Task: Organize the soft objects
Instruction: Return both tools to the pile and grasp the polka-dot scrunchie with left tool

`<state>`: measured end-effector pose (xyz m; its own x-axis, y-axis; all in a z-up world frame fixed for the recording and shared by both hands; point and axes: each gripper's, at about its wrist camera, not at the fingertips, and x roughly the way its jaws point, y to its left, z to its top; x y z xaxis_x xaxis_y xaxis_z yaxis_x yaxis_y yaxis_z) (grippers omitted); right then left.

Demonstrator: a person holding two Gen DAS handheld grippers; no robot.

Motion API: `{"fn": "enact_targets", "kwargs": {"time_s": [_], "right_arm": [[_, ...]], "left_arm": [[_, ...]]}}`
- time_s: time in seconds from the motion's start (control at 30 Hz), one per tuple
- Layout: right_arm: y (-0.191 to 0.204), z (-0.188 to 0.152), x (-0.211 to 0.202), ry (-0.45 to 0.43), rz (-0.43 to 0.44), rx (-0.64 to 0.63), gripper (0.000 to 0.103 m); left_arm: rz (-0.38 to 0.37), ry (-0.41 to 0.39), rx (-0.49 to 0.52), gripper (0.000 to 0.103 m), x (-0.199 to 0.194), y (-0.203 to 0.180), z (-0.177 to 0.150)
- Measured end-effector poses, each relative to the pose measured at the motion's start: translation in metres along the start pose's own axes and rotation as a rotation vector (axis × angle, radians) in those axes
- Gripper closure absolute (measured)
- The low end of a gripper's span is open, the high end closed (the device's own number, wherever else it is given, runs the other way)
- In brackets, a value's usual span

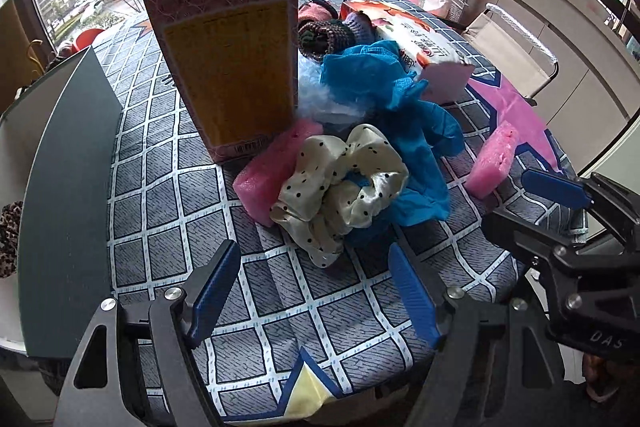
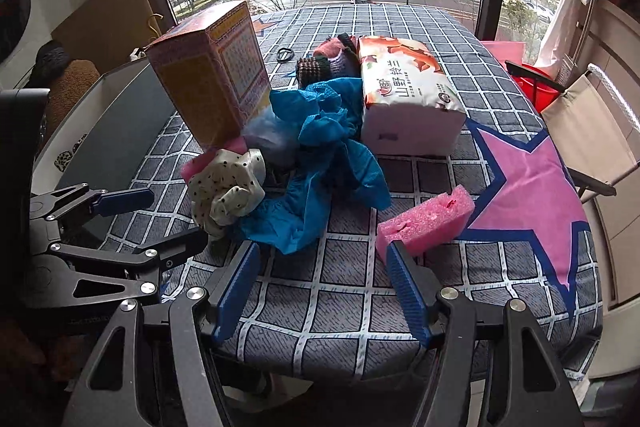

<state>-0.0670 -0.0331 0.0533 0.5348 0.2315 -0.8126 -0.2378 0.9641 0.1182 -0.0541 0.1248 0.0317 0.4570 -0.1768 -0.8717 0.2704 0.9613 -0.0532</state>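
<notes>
Checked tablecloth point(image 1: 168, 187), tall box point(image 1: 228, 67) crowding spotted scrunchie point(image 1: 344, 187) (blue cloth point(image 1: 416, 131) behind); both grippers agape, empty.

Two pink sponges point(image 2: 424, 225) point(image 1: 276, 171), one scrunchie point(image 1: 340, 187), one carton point(image 1: 228, 67).

Glossy satin scrunchie point(image 1: 344, 187), porous pink foam block point(image 2: 424, 223), matt cardboard box point(image 1: 228, 67), woven cloth tablecloth point(image 2: 400, 27)

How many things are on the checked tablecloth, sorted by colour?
Pink sponges: 2
Blue crumpled cloth: 1
White dotted scrunchie: 1
Orange-pink carton: 1
Tissue pack: 1
Pale plastic bag: 1
Dark knitted pile: 1, items inside unclear
Black hair tie: 1
Total: 9
</notes>
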Motion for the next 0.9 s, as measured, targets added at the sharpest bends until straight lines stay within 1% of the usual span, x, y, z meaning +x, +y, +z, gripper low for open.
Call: {"fn": "enact_targets", "kwargs": {"time_s": [0.1,0.23,0.33,0.43,0.53,0.67,0.7,0.73,0.77,0.8,0.83,0.87,0.9], "right_arm": [[-0.012,-0.005,0.001,-0.004,-0.012,0.026,0.036],[-0.043,-0.006,0.005,-0.009,-0.016,0.144,0.036],[-0.063,-0.005,0.011,-0.001,0.037,0.232,0.036],[-0.071,-0.004,0.014,-0.008,0.062,0.272,0.036],[-0.075,0.001,0.017,-0.021,0.063,0.298,0.036],[-0.08,0.01,0.029,-0.01,0.078,0.347,0.036],[-0.079,0.012,0.033,-0.003,0.081,0.346,0.036],[-0.077,0.012,0.036,-0.003,0.081,0.34,0.036],[-0.076,0.013,0.038,-0.01,0.079,0.329,0.036],[-0.074,0.013,0.039,-0.021,0.079,0.315,0.036],[-0.072,0.012,0.039,-0.032,0.072,0.296,0.036],[-0.07,0.011,0.038,-0.044,0.064,0.277,0.041],[-0.07,0.01,0.039,-0.051,0.061,0.265,0.042]], "left_arm": [[0.001,0.007,0.004,0.024,0.005,-0.008,0.001],[0.023,-0.018,0.026,0.024,0.005,-0.015,0.01],[0.023,-0.027,0.019,0.024,0.009,-0.016,0.02],[0.009,-0.034,0.003,0.024,0.014,-0.014,0.028],[-0.006,-0.016,-0.025,0.024,0.022,-0.01,0.033],[0.01,-0.004,-0.022,0.024,0.033,-0.015,0.038],[0.013,-0.003,-0.013,0.026,0.035,-0.016,0.038],[0.014,0.0,-0.005,0.035,0.037,-0.018,0.038],[0.011,0.01,0.001,0.042,0.04,-0.019,0.037],[0.008,0.019,-0.001,0.053,0.042,-0.018,0.036],[0.004,0.021,-0.008,0.062,0.044,-0.016,0.036],[-0.001,0.021,-0.017,0.064,0.045,-0.014,0.035],[-0.011,0.018,-0.026,0.067,0.045,-0.011,0.035]]}}
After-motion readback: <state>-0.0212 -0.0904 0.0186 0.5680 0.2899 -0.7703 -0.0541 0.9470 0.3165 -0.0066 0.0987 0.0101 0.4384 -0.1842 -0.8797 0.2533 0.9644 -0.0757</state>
